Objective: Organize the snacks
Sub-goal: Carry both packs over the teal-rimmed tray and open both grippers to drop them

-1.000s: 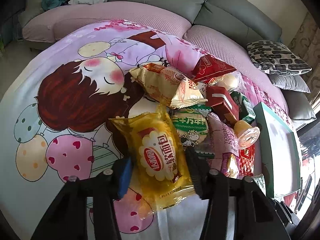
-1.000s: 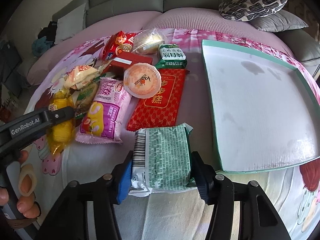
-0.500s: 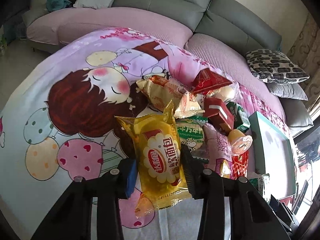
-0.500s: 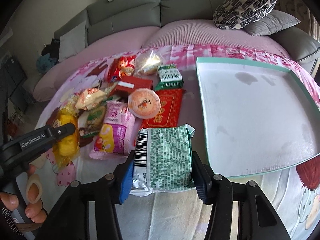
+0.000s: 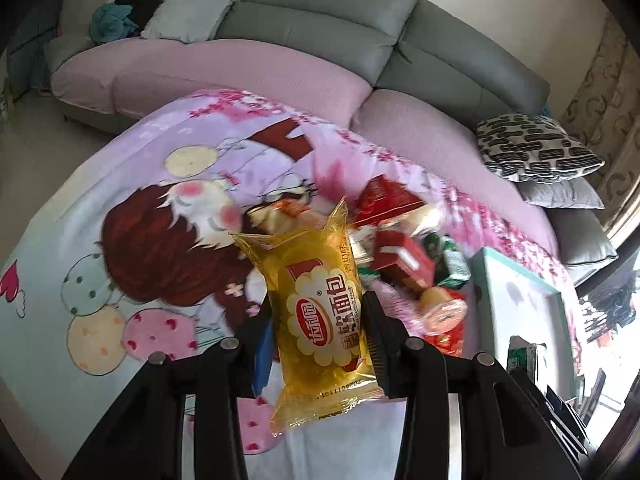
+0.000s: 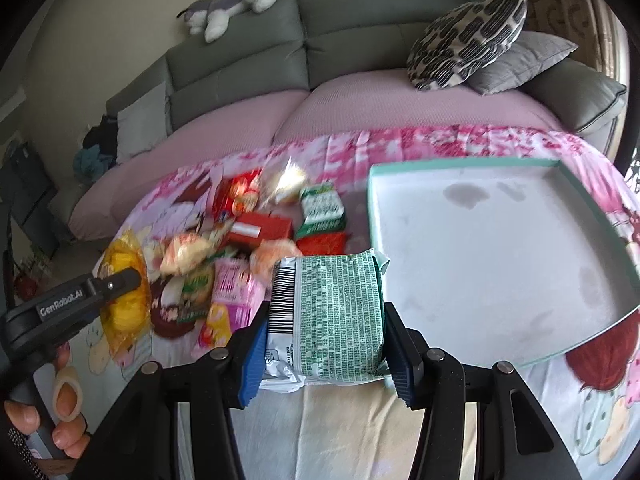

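My left gripper (image 5: 318,328) is shut on a yellow bread packet (image 5: 320,312) and holds it above the cartoon blanket (image 5: 120,240). It also shows in the right wrist view (image 6: 124,300). My right gripper (image 6: 324,340) is shut on a green-and-white packet (image 6: 336,312), lifted just left of the shallow teal-rimmed box (image 6: 480,264). A pile of snack packets (image 6: 248,236) lies on the blanket between the two grippers, with a red box (image 5: 404,260) and a pink packet (image 6: 232,292) in it.
A grey and pink sofa (image 5: 320,60) curves behind the blanket. Patterned and grey cushions (image 6: 480,44) lie at its right end, a plush toy (image 6: 232,8) on its back. The teal box (image 5: 520,312) stands at the right in the left wrist view.
Both grippers have risen with their packets, so the blanket and pile look farther away. The yellow packet has left the blanket. The pile is motion-blurred.
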`<state>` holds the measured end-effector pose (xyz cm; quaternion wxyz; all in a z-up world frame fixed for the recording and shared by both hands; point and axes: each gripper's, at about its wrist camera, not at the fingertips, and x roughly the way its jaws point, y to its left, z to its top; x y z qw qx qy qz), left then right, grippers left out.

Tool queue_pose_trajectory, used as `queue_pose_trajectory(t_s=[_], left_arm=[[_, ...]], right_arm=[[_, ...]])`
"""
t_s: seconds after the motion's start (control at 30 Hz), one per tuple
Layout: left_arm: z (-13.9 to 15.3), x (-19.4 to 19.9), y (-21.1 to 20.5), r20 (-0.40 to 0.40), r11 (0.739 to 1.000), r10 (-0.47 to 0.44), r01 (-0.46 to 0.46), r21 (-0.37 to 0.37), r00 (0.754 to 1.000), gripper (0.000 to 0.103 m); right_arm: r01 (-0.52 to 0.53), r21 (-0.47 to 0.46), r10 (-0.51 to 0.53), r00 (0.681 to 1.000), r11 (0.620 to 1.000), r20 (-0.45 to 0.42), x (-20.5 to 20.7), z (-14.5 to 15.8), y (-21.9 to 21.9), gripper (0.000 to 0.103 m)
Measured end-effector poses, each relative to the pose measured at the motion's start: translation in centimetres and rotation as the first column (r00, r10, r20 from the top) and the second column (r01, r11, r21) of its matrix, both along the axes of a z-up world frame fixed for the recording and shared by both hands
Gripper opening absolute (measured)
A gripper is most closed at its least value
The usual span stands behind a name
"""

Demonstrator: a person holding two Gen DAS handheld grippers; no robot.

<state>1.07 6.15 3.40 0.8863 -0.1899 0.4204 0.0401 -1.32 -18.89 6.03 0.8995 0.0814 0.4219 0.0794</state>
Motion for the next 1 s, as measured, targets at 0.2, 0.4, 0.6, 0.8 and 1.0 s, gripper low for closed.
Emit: queue_pose_trajectory(t_s=[0.2, 0.4, 0.6, 0.8, 1.0], left_arm=[[2.5, 1.1, -2.3, 0.015, 0.998, -0.063, 0.063, -0.018, 0.998, 0.042], [5.2, 2.8, -5.6, 0.063, 0.988, -0.151, 0.153, -0.021, 0.987, 0.042], [5.8, 4.9, -9.7, 0.106, 0.963, -0.264, 0.267, -0.019, 0.959, 0.042], [3.5, 7.5, -14.6, 0.090, 0.927, -0.370, 0.374, -0.032, 0.925, 0.042], [0.5, 9.9, -19.1, 0.057, 0.881, -0.466, 0.469, -0.058, 0.883, 0.042]], right_arm=[[0.088, 0.006, -0.088, 0.996, 0.996, 0.006, 1.3, 1.9, -2.3, 0.055], [0.181, 0.015, -0.181, 0.983, 0.983, 0.030, 3.1, 3.5, -5.6, 0.055], [0.295, 0.014, -0.296, 0.955, 0.955, 0.027, 4.3, 3.0, -9.3, 0.055], [0.358, 0.011, -0.358, 0.934, 0.934, 0.007, 5.4, 1.1, -12.4, 0.055], [0.395, -0.012, -0.395, 0.919, 0.918, 0.009, 6.8, -1.2, -14.1, 0.055]])
